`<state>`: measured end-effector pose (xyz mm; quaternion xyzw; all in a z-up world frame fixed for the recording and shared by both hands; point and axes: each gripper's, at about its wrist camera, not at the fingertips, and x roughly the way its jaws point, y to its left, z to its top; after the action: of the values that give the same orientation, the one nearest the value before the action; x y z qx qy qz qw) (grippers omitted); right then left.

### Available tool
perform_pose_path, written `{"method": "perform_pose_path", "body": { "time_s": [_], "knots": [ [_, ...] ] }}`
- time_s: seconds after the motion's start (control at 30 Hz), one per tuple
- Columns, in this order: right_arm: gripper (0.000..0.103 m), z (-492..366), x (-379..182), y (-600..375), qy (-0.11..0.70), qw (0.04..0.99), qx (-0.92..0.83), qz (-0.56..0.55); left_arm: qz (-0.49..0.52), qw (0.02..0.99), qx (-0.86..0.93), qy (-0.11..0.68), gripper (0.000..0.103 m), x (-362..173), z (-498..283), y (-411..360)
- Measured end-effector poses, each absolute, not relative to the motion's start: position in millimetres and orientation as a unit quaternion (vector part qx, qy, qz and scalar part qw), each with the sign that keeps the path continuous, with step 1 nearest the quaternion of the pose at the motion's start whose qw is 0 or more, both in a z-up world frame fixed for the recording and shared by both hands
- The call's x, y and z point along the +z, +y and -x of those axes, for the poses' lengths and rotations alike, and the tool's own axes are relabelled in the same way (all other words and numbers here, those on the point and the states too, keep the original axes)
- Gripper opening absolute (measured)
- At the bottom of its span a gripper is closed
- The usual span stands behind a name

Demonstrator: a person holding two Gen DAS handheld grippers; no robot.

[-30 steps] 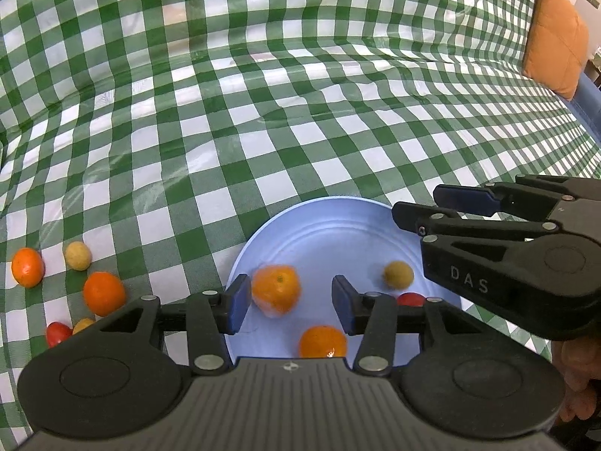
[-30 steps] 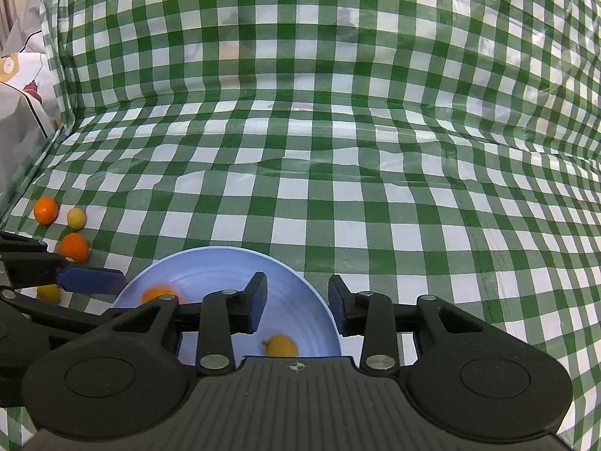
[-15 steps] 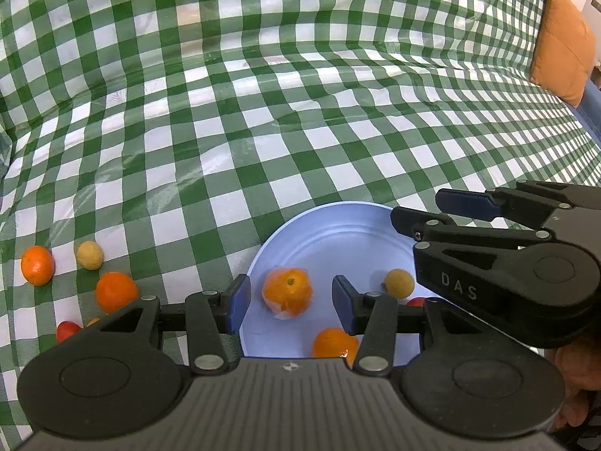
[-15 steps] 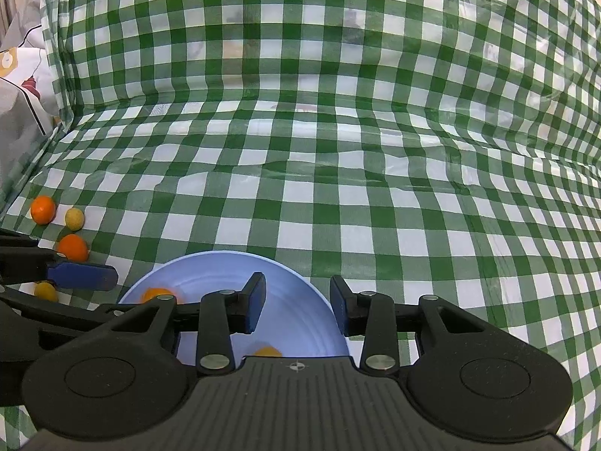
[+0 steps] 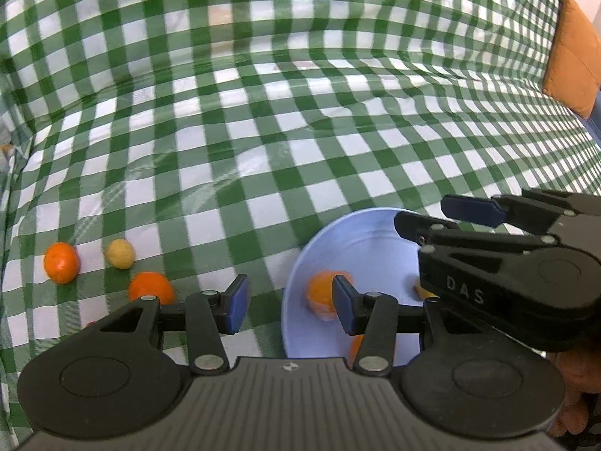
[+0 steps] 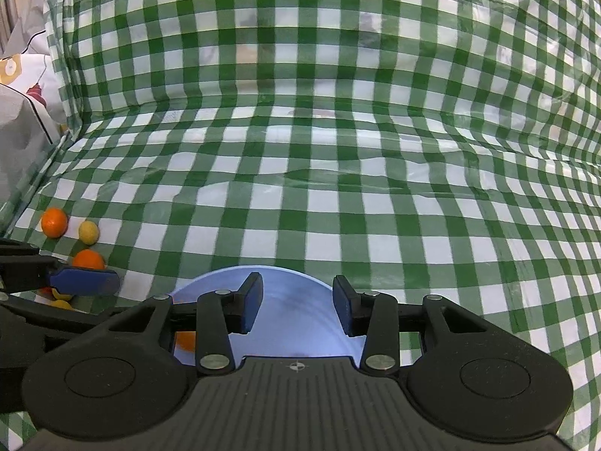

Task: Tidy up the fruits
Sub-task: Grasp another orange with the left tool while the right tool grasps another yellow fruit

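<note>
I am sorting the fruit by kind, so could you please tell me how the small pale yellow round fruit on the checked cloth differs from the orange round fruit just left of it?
The small pale yellow round fruit is smaller and matt, while the orange round fruit is larger and glossier. Both lie loose on the green-and-white checked cloth, outside the pale blue bowl.

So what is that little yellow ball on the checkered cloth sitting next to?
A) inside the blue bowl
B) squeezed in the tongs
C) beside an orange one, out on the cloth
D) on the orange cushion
C: the little yellow ball lies on the checkered cloth right beside an orange fruit, well left of the blue bowl.
</note>
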<state>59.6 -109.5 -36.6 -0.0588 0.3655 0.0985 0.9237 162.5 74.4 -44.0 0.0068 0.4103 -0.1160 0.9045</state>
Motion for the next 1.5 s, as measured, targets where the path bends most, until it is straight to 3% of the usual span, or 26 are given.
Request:
{"method": "perform_pose_path", "body": {
  "time_s": [0.73, 1.07, 1.33, 1.43, 1.5],
  "knots": [
    [0.043, -58, -45, -2, 0.369, 0.905, 0.204, 0.047, 0.126, 0.902, 0.044, 0.411, 0.053, -70, -199, 257],
    [0.044, -45, -63, 50, 0.399, 0.862, 0.305, 0.07, 0.145, 0.892, 0.063, 0.423, 0.053, -82, -207, 283],
    [0.043, -37, -87, 76, 0.42, 0.841, 0.313, 0.137, 0.15, 0.887, 0.046, 0.434, 0.059, -89, -226, 280],
    [0.029, -36, -92, 77, 0.419, 0.84, 0.311, 0.151, 0.14, 0.886, 0.048, 0.44, 0.058, -93, -230, 279],
    [0.029, -35, -91, 77, 0.415, 0.84, 0.312, 0.158, 0.135, 0.886, 0.046, 0.441, 0.052, -95, -233, 279]
  ]
}}
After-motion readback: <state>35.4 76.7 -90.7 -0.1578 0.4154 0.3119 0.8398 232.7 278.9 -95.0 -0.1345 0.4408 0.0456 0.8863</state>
